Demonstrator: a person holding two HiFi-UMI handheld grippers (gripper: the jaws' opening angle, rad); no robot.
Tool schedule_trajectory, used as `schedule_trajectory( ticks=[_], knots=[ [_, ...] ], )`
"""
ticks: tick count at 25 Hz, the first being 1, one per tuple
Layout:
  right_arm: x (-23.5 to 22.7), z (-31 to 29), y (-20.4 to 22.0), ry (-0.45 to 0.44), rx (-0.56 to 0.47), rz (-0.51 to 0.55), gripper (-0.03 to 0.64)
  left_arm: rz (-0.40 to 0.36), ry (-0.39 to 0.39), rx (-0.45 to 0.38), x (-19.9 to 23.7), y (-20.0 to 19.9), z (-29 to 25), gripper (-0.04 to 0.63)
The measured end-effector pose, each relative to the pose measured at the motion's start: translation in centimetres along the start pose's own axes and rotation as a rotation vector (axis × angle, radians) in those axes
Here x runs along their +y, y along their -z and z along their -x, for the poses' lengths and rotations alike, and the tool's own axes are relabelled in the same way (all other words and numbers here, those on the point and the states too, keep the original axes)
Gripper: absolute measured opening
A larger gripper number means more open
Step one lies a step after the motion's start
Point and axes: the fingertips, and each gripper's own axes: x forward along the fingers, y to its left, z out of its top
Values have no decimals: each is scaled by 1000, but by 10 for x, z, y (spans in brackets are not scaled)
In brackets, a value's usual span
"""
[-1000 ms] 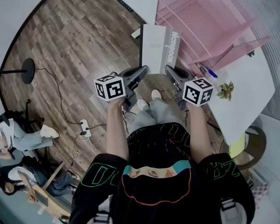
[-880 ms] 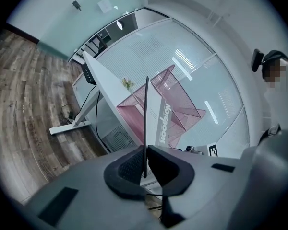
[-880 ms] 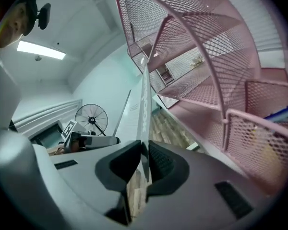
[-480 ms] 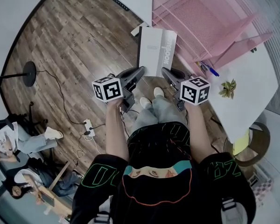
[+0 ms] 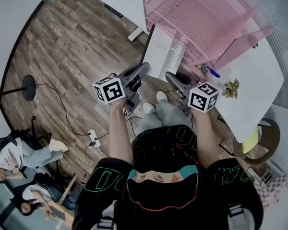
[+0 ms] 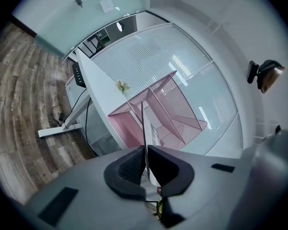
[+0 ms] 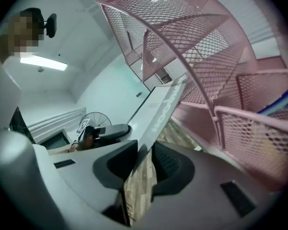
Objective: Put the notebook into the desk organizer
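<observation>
The grey-white notebook (image 5: pixel 165 56) is held edge-up in the air, its far end at the front of the pink mesh desk organizer (image 5: pixel 201 18) on the white desk (image 5: pixel 259 80). My left gripper (image 5: pixel 145 70) is shut on the notebook's left edge; in the left gripper view the thin notebook (image 6: pixel 143 128) is pinched between the pads, with the organizer (image 6: pixel 168 109) ahead. My right gripper (image 5: pixel 169 75) has its jaws opening: the notebook (image 7: pixel 161 111) still lies between them, but floor shows in a gap beside one pad. The organizer (image 7: pixel 206 71) fills the right gripper view.
Pens (image 5: pixel 210 72) and a small plant (image 5: pixel 231 88) lie on the desk to the right of the organizer. Below are wooden floor, a fan stand (image 5: pixel 28 73) and a power strip (image 5: pixel 92 137). People sit at the lower left (image 5: pixel 14 152). A round stool (image 5: pixel 252 150) is at the right.
Both grippers have carried the notebook forward, so its far end now reaches the organizer's front. The notebook has tilted more on edge.
</observation>
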Motion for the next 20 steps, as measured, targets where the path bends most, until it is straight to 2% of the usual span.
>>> schedule_trajectory(
  ticks=[3, 10, 12, 16, 20],
  knots=[
    [0, 6, 9, 19, 69, 74, 134, 12, 28, -20, -1, -9, -12, 6],
    [22, 7, 40, -12, 280, 225, 140, 21, 63, -23, -6, -30, -43, 6],
    [27, 1, 37, 10, 288, 309, 134, 17, 69, -10, -7, -32, -52, 12],
    [26, -12, 22, 112, 264, 482, 62, 12, 73, 5, -11, -35, -64, 42],
    [22, -19, 5, 216, 242, 572, 36, -34, 40, 35, -10, -36, -71, 63]
  ],
)
